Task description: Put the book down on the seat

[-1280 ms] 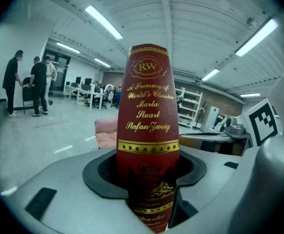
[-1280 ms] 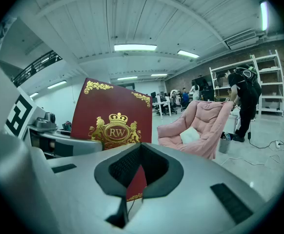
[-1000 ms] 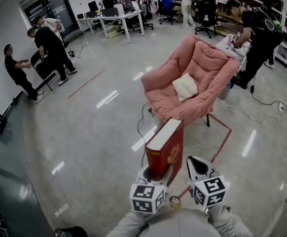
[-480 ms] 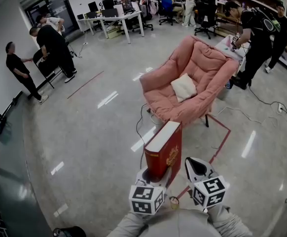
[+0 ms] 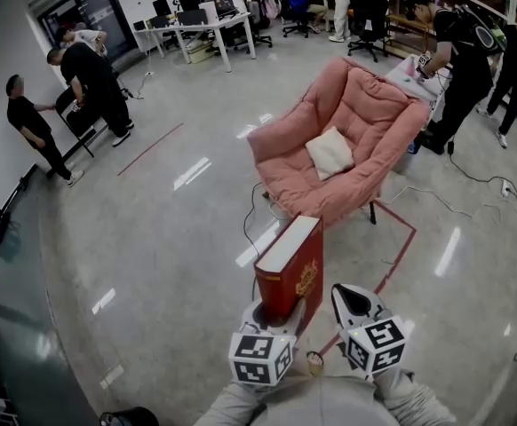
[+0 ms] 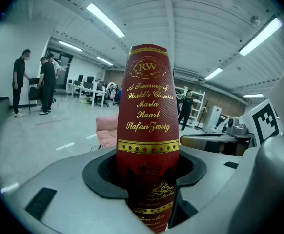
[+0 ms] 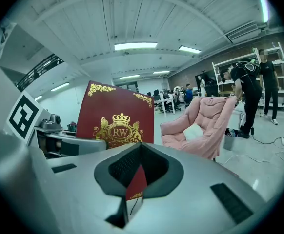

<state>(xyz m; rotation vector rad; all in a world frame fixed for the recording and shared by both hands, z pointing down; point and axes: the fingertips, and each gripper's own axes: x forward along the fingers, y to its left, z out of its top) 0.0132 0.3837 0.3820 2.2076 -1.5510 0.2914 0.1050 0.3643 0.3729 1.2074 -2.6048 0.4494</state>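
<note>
Left tool (image 5: 276, 309), what has it got?
— Its jaws are clenched on the lower end of a thick red book (image 5: 291, 264). The book stands upright, with the gold-lettered spine facing back toward the person.
— And the right tool (image 5: 358, 302)?
— It sits just to the right of the book, apart from it. Its jaws are drawn together with nothing between them, and the book's crested cover shows past them.
— Where is the book relative to the seat?
— It is in the air over the glossy floor (image 5: 152, 238), just short of the front edge of the pink armchair (image 5: 365, 105). It does not touch the chair.
— Is anything on the seat?
— A white cushion (image 5: 330, 152) lies near the middle of it.
</note>
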